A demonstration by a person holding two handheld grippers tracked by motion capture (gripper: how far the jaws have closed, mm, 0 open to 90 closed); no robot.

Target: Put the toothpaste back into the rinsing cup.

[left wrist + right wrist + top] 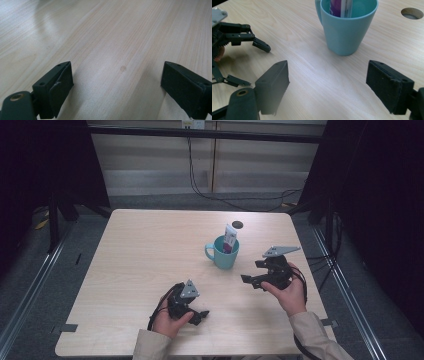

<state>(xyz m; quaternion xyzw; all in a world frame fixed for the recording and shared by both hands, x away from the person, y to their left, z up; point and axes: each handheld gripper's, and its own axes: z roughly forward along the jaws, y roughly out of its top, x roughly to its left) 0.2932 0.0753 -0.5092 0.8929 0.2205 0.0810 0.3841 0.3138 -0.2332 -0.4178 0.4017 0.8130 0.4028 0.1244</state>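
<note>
Pale wood-grain table [317, 82], smooth with a soft sheen, lies between the matt black jaws; ahead, a smooth teal plastic-looking mug [345, 32] holds a glossy tube [342, 7].

Bare table [145, 255] is lying open all around; the mug [223, 254] alone is standing ahead of the right gripper [251, 272].

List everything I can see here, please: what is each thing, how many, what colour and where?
Teal ceramic mug: one, teal, right of the table's centre, handle to the left.
Purple-and-white tube: one, standing upright inside the mug.
Pale wooden table: one, light wood, bears everything.
Round hole: one, dark, in the tabletop behind the mug.
Black cables: several, on the floor beyond the table.
Beige sleeves: two, bottom edge.
Left tool: one, black, open, near front edge.
Right tool: one, black, open, right of the mug.
</note>
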